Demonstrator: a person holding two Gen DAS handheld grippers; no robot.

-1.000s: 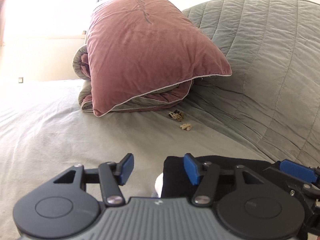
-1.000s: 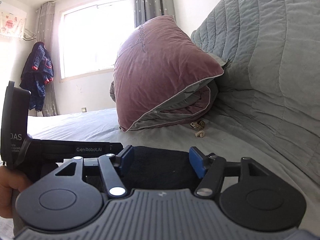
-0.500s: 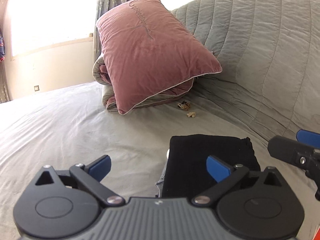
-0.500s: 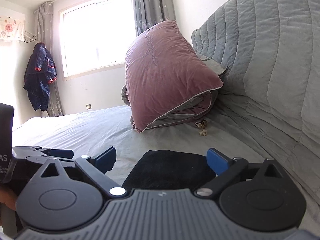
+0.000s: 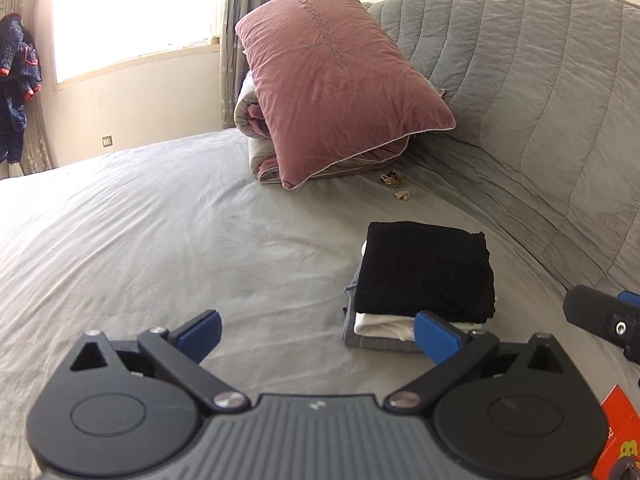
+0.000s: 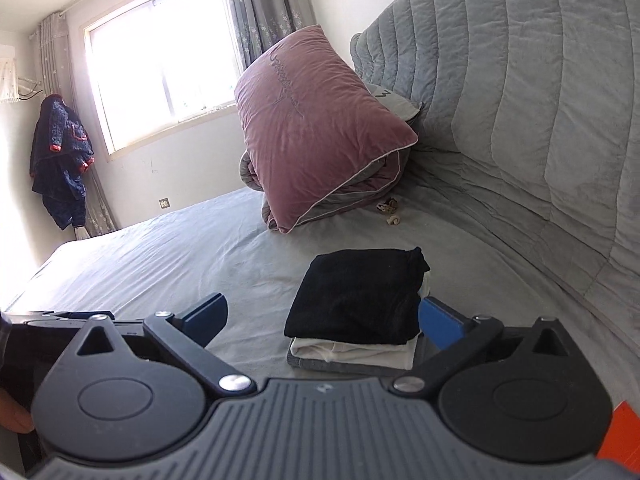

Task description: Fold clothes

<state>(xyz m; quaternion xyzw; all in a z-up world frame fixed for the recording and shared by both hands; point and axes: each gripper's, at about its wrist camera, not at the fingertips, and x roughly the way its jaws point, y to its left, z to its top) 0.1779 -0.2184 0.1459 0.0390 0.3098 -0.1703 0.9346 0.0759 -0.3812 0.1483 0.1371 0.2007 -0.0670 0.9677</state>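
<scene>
Folded clothes (image 5: 424,268) stacked on bed (image 5: 160,248), both grippers' jaws wide, empty, no legible writing.

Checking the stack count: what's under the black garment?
Under the black garment lies a folded white piece, then a grey one on the bed. Only their edges show; anything deeper in the stack is covered.

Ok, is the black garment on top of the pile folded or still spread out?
Folded. The black garment lies as a compact rectangle, squared on top of a white piece and a grey piece on the bed.
</scene>
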